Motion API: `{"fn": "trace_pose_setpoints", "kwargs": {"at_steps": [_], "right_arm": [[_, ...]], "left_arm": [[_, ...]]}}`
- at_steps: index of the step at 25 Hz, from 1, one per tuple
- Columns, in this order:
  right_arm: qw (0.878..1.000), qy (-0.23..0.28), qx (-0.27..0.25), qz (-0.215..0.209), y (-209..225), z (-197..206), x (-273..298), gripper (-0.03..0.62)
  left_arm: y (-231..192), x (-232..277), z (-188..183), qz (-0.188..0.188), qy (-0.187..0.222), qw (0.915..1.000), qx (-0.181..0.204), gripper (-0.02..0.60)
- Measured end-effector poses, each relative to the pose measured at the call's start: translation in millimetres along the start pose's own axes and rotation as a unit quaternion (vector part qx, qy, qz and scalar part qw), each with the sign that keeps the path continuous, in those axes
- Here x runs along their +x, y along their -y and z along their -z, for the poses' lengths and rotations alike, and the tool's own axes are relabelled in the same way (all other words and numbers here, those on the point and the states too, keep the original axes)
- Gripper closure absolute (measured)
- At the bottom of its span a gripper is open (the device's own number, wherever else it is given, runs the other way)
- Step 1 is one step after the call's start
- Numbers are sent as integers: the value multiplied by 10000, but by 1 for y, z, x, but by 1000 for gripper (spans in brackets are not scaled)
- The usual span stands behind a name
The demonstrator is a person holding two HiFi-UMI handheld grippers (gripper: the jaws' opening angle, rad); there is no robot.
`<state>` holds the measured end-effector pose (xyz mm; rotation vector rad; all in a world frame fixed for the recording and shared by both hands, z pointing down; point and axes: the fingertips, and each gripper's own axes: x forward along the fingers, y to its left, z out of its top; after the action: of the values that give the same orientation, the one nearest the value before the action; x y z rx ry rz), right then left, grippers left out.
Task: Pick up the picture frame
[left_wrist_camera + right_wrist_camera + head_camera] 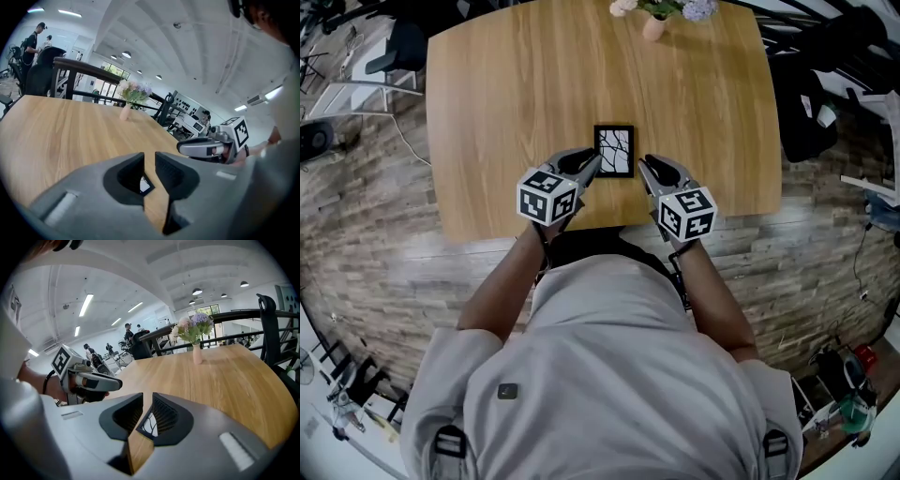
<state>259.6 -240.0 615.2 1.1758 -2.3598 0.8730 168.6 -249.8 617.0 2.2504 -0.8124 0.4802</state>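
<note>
I find the picture frame [614, 151] lying flat on the desk [516, 94], near its front edge. The left gripper [592, 167] and right gripper [645, 169] sit just beside its near corners. Both sets of fingers stand slightly apart, clamping nothing.

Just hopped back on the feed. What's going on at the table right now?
A person holds a gripper in each hand over a wooden table. The picture frame lies flat near the person's edge of it. The left gripper and right gripper sit at its near corners, one on each side. Both have their jaws apart and neither grips the frame, so it is not yet picked up.
</note>
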Motion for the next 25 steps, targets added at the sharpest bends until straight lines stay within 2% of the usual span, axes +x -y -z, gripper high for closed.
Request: {"fn": "trace_pose_setpoints", "kwargs": {"at_steps": [16, 25], "right_arm": [[9958, -769, 489, 45, 29, 54, 68, 484], [9906, -1189, 621, 256, 51, 85, 91, 471]], "left_arm": [[-54, 50, 48, -38, -717, 9953, -652, 468], [-73, 69, 74, -121, -1032, 9903, -917, 457]]}}
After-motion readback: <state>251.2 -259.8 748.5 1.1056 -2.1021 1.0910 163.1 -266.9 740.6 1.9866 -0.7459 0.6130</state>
